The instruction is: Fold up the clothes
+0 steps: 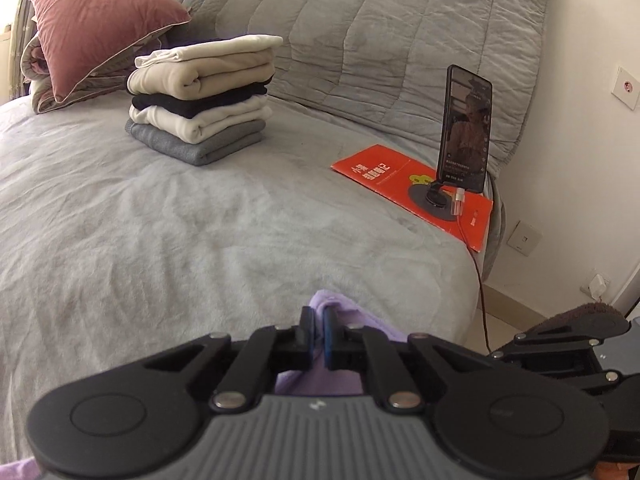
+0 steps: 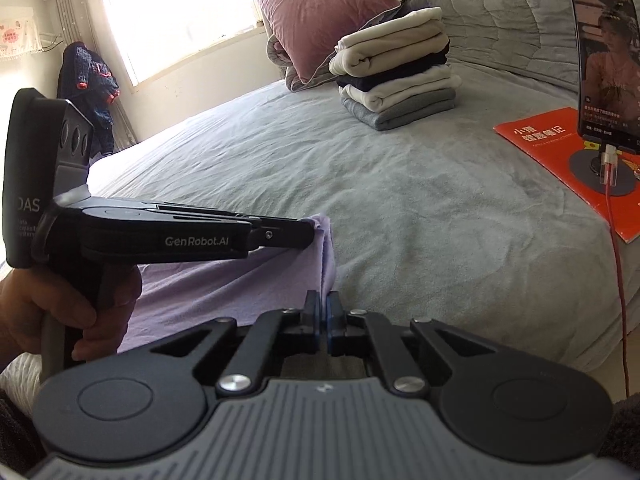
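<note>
I hold the left tongs [image 1: 316,322] clenched on a fold of the lilac garment [image 2: 224,276], which lies at the near edge of the bed [image 2: 400,208]. My right tongs [image 2: 323,308] pinch the same garment at a neighbouring edge, close beside the left tongs. A stack of folded clothes [image 1: 202,96] sits well apart near the pink pillow [image 1: 100,20]. A phone on a stand [image 1: 464,128] rests on a red booklet [image 1: 400,176].
</note>
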`<action>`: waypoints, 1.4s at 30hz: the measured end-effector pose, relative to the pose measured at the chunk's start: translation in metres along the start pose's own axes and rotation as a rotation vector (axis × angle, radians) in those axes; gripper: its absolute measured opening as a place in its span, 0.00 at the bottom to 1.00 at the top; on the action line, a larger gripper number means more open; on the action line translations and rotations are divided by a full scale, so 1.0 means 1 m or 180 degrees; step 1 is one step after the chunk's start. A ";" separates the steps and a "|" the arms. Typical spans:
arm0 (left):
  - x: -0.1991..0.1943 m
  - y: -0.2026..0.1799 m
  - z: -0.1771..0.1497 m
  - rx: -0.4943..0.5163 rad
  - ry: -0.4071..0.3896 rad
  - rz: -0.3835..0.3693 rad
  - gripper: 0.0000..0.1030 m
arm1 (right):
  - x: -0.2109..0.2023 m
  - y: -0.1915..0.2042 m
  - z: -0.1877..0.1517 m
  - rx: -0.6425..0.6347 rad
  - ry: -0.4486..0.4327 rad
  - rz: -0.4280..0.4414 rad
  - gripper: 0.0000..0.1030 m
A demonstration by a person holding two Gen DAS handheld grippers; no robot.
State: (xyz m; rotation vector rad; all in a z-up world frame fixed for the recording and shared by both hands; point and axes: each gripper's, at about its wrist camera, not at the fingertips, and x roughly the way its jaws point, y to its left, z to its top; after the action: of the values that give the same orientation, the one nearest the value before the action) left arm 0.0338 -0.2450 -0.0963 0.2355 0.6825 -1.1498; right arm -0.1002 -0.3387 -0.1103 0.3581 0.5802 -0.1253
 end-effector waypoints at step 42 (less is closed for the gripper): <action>-0.173 0.084 -0.107 -0.0573 -0.0370 0.0533 0.43 | 0.077 0.109 0.021 -0.1064 0.0430 0.0699 0.41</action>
State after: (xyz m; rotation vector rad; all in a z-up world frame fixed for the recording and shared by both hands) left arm 0.0283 -0.0245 -0.0883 0.0710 0.6467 -0.9288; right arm -0.0016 -0.2458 -0.1043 0.1036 0.6786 0.2072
